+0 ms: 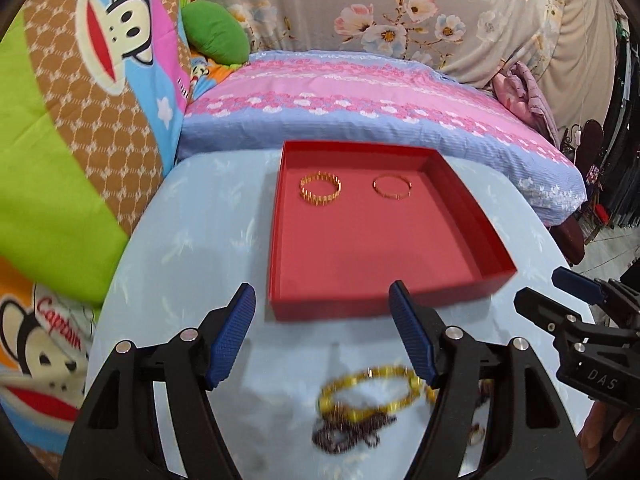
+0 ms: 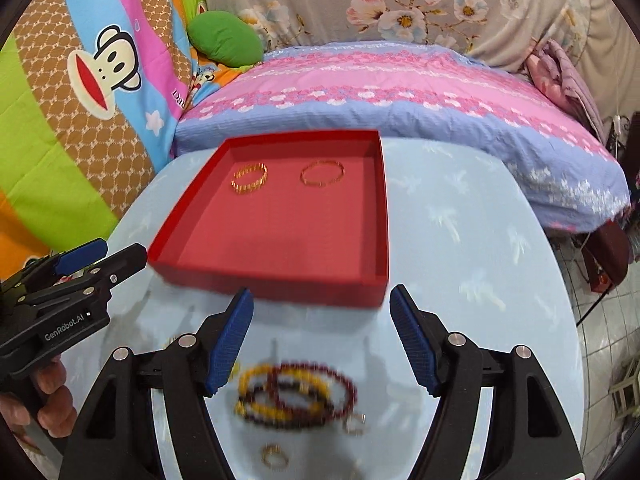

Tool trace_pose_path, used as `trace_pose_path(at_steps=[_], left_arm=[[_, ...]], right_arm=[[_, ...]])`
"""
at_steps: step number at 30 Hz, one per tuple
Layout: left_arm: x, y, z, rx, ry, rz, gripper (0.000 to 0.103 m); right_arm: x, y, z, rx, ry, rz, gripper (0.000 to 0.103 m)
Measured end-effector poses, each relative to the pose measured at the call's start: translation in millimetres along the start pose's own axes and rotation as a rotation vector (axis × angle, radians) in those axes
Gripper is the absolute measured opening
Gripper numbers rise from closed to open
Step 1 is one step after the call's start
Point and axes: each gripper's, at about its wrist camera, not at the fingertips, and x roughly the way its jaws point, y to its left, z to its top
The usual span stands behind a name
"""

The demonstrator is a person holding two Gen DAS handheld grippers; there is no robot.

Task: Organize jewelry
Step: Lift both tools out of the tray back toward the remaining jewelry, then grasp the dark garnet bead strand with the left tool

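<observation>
A: Red box (image 1: 390, 236) on the blue-cloth table (image 1: 208, 216), w/ 2 gold bangles inside: ridged bangle (image 1: 320, 189) left, thin bangle (image 1: 392, 187) right, apart.
B: Grippers?
A: Left gripper (image 1: 322, 340) and right gripper (image 2: 322, 338) both wide open, nothing held. Blurry bead bracelet pile (image 2: 296, 394) on cloth near them, outside box.
</observation>
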Motion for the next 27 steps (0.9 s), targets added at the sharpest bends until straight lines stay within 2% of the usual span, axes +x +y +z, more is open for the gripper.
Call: trace_pose_path(at_steps=[7, 13, 19, 27], left_arm=[[-15, 1, -58, -0.037, 0.034, 0.019, 0.066], [-18, 3, -93, -0.053, 0.066, 0.019, 0.066], [-12, -3, -105, -0.045, 0.078, 0.012, 0.063], [-2, -13, -102, -0.034, 0.076, -0.012, 0.059]], right_arm=[[-14, -9, -57, 0.053, 0.044, 0.004, 0.068], [-22, -13, -93, 0.057, 0.063, -0.021, 0.068], [-18, -15, -112, 0.077, 0.085, -0.014, 0.068], [-15, -14, -116, 0.085, 0.083, -0.006, 0.068]])
